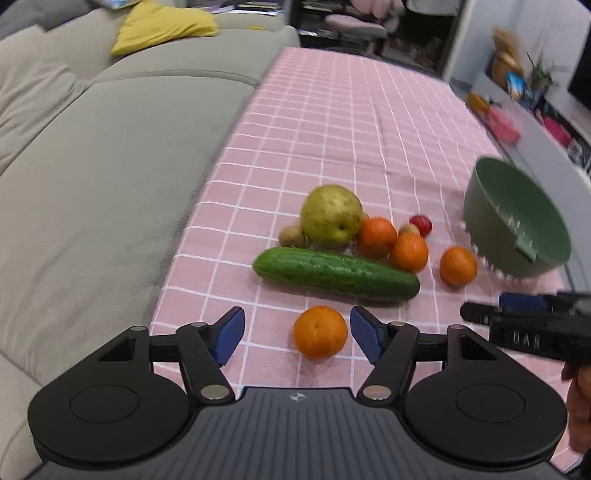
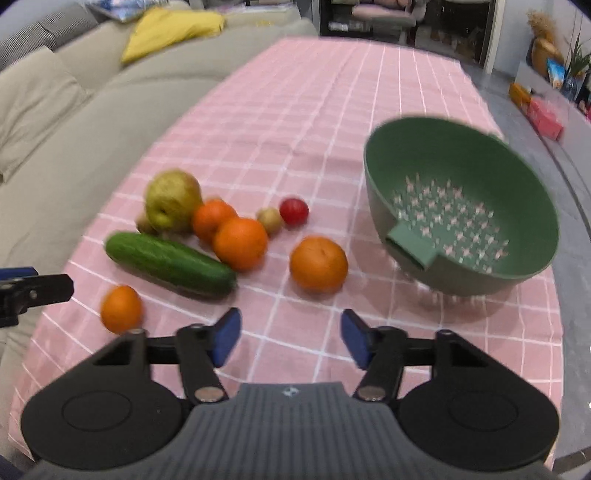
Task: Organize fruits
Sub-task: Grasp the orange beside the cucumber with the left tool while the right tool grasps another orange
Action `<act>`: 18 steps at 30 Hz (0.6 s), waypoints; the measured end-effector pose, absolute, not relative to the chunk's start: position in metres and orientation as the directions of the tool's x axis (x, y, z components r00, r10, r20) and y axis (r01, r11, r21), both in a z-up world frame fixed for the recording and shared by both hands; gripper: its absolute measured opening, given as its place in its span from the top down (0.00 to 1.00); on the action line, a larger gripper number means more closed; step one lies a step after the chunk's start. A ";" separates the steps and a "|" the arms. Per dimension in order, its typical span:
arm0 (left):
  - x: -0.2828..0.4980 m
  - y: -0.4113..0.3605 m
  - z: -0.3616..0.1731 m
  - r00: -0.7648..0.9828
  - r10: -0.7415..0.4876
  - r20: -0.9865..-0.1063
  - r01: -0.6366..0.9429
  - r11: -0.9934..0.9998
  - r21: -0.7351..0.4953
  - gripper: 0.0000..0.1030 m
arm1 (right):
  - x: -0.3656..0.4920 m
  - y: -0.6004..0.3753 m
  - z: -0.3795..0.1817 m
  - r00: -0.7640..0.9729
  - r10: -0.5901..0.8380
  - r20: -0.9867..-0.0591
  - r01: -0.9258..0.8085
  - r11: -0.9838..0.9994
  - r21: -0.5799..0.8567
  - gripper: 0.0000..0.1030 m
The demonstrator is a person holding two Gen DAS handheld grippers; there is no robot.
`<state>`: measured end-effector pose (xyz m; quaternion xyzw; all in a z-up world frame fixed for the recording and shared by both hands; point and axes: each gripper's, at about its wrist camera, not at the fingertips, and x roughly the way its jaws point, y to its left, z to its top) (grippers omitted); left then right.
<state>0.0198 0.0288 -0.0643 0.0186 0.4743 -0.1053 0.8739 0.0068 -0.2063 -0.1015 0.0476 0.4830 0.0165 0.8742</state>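
A pile of produce lies on the pink checked tablecloth (image 1: 332, 122): a yellow-green pear (image 1: 330, 216), a cucumber (image 1: 336, 273), a kiwi (image 1: 291, 236), a small red fruit (image 1: 421, 224) and several oranges. One orange (image 1: 320, 331) sits apart in front of the cucumber, between the blue pads of my left gripper (image 1: 297, 334), which is open and does not press on it. My right gripper (image 2: 291, 336) is open over bare cloth, with another orange (image 2: 318, 264) a little ahead of it. An empty green colander bowl (image 2: 480, 155) stands to the right.
A beige sofa (image 1: 92, 166) with a yellow cushion (image 1: 162, 26) runs along the table's left edge. Shelves and clutter stand at the back and right. The right gripper's finger (image 1: 517, 321) reaches into the left wrist view, and a hand (image 1: 580, 406) shows at the edge.
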 end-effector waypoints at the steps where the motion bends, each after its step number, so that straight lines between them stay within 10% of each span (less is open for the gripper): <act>1: 0.020 0.027 -0.067 0.522 -0.165 -0.837 0.211 0.976 -0.060 0.26 | 0.009 -0.208 -0.103 0.529 0.074 -0.845 0.024 0.994 0.103 0.48; 18: 0.039 0.013 -0.110 0.428 -0.169 -0.888 0.264 0.963 -0.056 0.26 | 0.047 -0.222 -0.128 0.562 0.082 -0.823 0.199 0.953 0.230 0.42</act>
